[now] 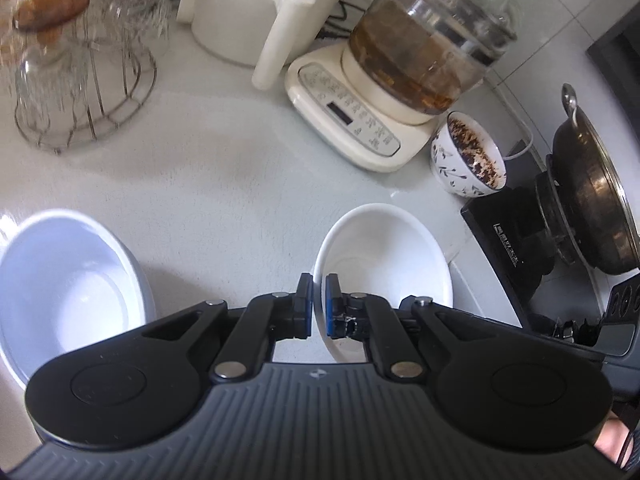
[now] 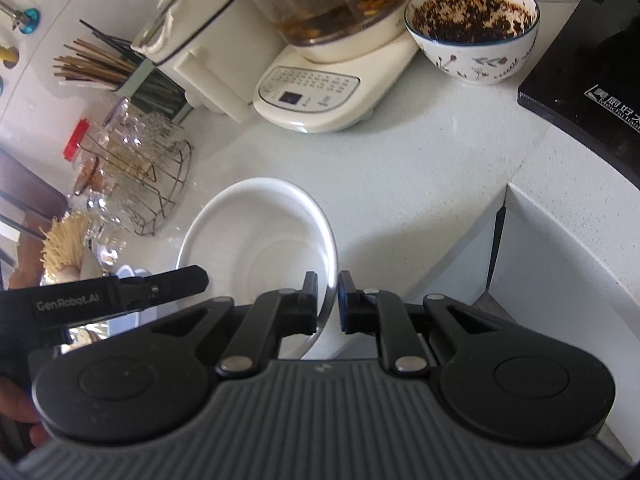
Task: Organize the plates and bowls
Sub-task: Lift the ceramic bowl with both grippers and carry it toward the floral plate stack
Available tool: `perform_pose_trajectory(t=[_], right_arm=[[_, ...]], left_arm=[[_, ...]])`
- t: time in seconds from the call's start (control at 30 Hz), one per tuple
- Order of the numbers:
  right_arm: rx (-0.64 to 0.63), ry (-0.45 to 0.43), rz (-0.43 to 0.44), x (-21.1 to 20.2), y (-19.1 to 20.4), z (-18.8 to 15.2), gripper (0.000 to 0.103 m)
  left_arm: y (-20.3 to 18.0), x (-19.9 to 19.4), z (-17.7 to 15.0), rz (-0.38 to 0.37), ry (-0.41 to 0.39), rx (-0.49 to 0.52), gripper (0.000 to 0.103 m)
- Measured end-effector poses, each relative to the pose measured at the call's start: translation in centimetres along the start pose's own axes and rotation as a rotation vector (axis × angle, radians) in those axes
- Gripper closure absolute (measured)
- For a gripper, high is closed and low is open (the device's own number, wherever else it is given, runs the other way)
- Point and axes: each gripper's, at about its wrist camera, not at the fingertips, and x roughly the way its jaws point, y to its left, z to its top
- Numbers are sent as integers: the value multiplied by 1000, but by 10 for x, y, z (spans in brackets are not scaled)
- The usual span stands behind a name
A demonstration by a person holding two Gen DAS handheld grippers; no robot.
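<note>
- The left claw (image 1: 319, 304) was clamped tight on the left rim of a white bowl (image 1: 384, 252), held above the pale worktop (image 1: 240, 176).
- The right claw (image 2: 328, 300) pinched the same bowl's (image 2: 256, 236) right rim.
- A second white bowl (image 1: 68, 280) sat to the left.
- A patterned bowl (image 1: 466, 156) stood beside the kettle base (image 1: 344, 120).

A white bowl (image 1: 384, 256) is held up over the counter, tipped a bit. It is smooth, shiny and empty inside. Its rim is pinched on two sides, at about 9 o'clock and 3 o'clock. In the right view the same bowl (image 2: 256, 236) shows its round bottom ring. A second white bowl (image 1: 68, 292) sits at 9 o'clock from it, well apart, empty too, mouth up.
</note>
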Motion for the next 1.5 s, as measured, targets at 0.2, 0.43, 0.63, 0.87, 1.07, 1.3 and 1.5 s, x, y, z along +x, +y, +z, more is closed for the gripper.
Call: perform_pose_trajectory(t=[0.2,0.43,0.63,0.87,1.07,1.3,1.5], right_arm=[[32,-41,17,-21,15,1,90],[47,-82,32,-37,39,-4,90],[15,-103,23,-44,64,-10,90],[-13,-118,35,-46,91,-14,90],[-37,-136,49,-45,113,-16,90],[-66,-126,71,-35,135,-17,90],[-120,-104,70,-24,151,-19,90]], left_arm=[[-5,-33,9,-23,-17,20,96],[-3,-66,13,-15,-49,54,96],[14,-87,9,-30,-75,38,96],[36,-110,7,-38,-102,11,96],[56,-127,6,-42,-124,-5,96],[80,-142,1,-29,-148,-40,96],[100,-151,-6,-29,-152,-109,96]])
